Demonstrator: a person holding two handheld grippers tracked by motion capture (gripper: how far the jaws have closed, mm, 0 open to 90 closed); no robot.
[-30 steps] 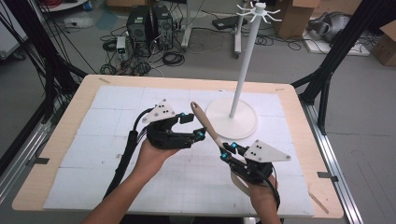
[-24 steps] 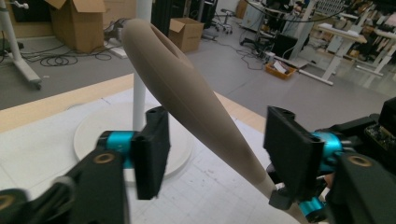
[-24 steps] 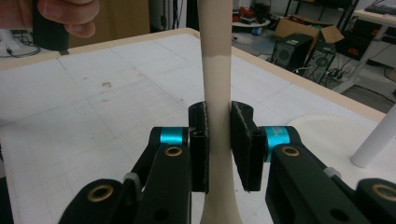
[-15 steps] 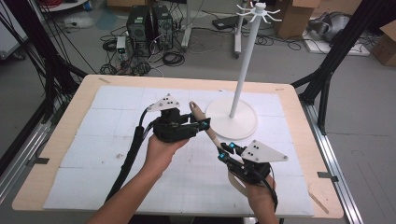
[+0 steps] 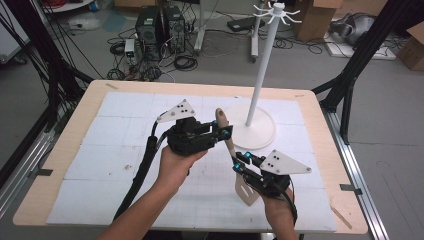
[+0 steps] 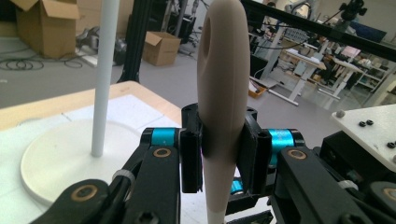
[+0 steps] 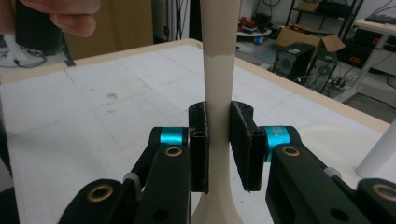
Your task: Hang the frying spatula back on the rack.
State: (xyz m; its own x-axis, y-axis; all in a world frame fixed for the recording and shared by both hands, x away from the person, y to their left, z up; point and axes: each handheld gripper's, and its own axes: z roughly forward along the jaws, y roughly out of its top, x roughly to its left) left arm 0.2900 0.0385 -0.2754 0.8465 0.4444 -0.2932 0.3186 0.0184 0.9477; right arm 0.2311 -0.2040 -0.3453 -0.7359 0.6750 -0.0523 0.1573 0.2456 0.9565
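I'm working in a lab or workshop: computer towers (image 5: pixel 160 27) with tangled cables (image 5: pixel 180 62) on the grey floor, cardboard boxes (image 5: pixel 320 17), black frame struts (image 5: pixel 362 55) around my surface (image 5: pixel 310 105), and workbenches (image 6: pixel 322 65) farther back

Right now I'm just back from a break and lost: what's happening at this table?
A person is holding one beige spatula with both grippers. The left gripper clamps its handle end, the one with the hanging hole; the right gripper clamps the neck near the blade. The spatula is off the table, close to the white hook stand.
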